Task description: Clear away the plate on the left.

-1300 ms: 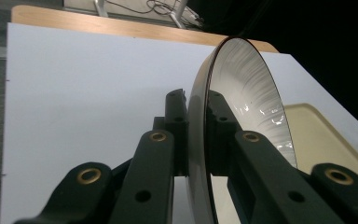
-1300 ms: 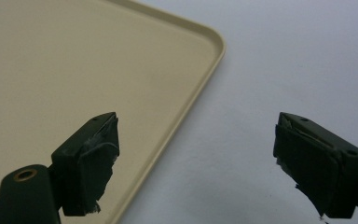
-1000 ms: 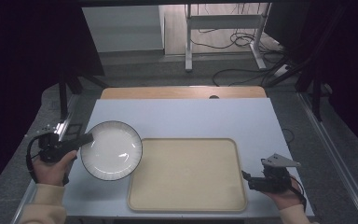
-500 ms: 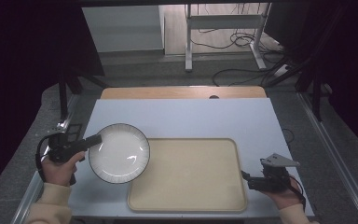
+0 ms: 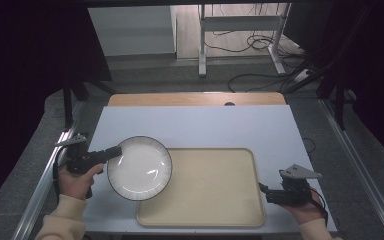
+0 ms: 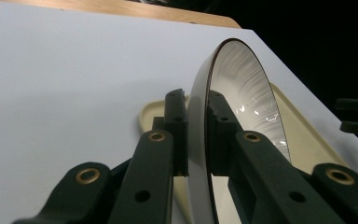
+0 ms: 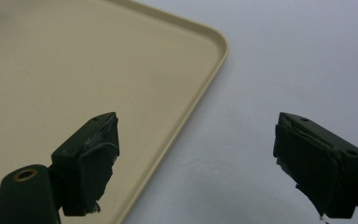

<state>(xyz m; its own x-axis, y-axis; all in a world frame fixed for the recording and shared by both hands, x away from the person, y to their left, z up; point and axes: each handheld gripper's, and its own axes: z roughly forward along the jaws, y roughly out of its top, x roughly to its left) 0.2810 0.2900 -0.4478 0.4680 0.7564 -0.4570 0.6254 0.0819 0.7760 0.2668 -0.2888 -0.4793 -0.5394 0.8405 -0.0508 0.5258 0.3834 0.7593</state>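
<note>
Surface: pale blue-grey rectangular surface [image 5: 195,125] with a wooden strip along its far edge; dark floor with cables behind it.
Plate: round white ceramic plate with a thin dark rim [image 5: 139,168], at the left of the surface, lifted and tilted, its right part overlapping the near-left corner of the tray in the high view. In the left gripper view the plate [image 6: 242,88] stands almost on edge, its ribbed inner face turned to the right.
Left tongs: the black left tongs [image 5: 111,152] are clenched on the plate's left rim; in the left gripper view [image 6: 196,135] one jaw lies against the plate's back and the other against its inner face.
Left hand: cream-sleeved hand [image 5: 77,175] holds the left tongs at the surface's left edge.
Tray: beige rectangular plastic tray with rounded corners [image 5: 215,200], lying flat on the near middle of the surface, nothing resting inside it.
Right tongs: the black right tongs [image 5: 263,192] are released, jaws wide apart, just beside the tray's right edge; in the right gripper view [image 7: 196,163] one jaw hangs over the tray [image 7: 74,60], the other over bare surface.
Right hand: hand [image 5: 302,207] at the near-right corner, well apart from the plate.
</note>
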